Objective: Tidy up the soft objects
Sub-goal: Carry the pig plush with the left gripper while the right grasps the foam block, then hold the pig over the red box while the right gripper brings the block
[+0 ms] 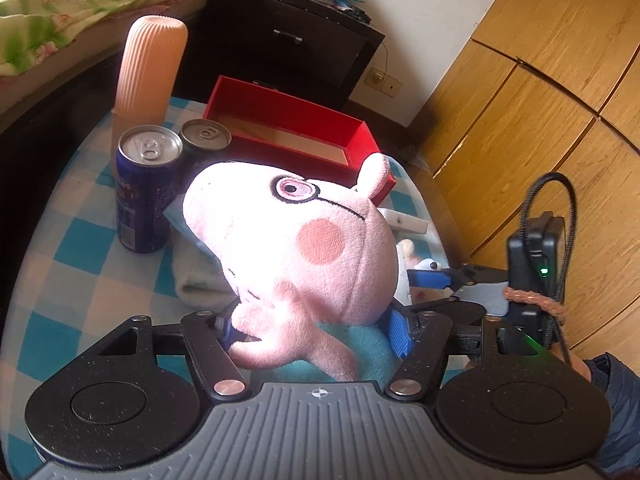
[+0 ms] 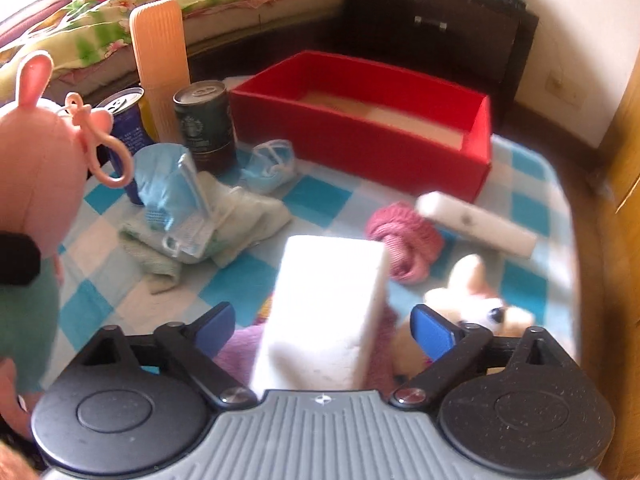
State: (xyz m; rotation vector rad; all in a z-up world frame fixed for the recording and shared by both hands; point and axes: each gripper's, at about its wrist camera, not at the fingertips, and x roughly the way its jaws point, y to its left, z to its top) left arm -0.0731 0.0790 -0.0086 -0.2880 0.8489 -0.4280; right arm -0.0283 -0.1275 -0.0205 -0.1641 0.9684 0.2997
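A pink pig plush (image 1: 296,232) in a teal shirt fills the left wrist view. My left gripper (image 1: 314,332) is shut on its body, one blue pad on each side. The same plush shows at the left edge of the right wrist view (image 2: 36,184). My right gripper (image 2: 324,326) is open, with a white sponge block (image 2: 328,300) between its blue fingertips (image 2: 434,330) and a gap on each side. The sponge stands over a purple cloth (image 2: 240,348). An open red box (image 2: 360,140) lies at the far side of the checked table (image 2: 320,200).
Two drink cans (image 2: 206,120) and a tall peach ribbed bottle (image 2: 160,64) stand left of the box. A pale towel (image 2: 240,216), a blue mask (image 2: 268,166), a pink yarn ball (image 2: 404,236), a white bar (image 2: 476,222) and a dog plush (image 2: 480,300) lie on the table. Wooden cabinets (image 1: 540,100) stand to the right.
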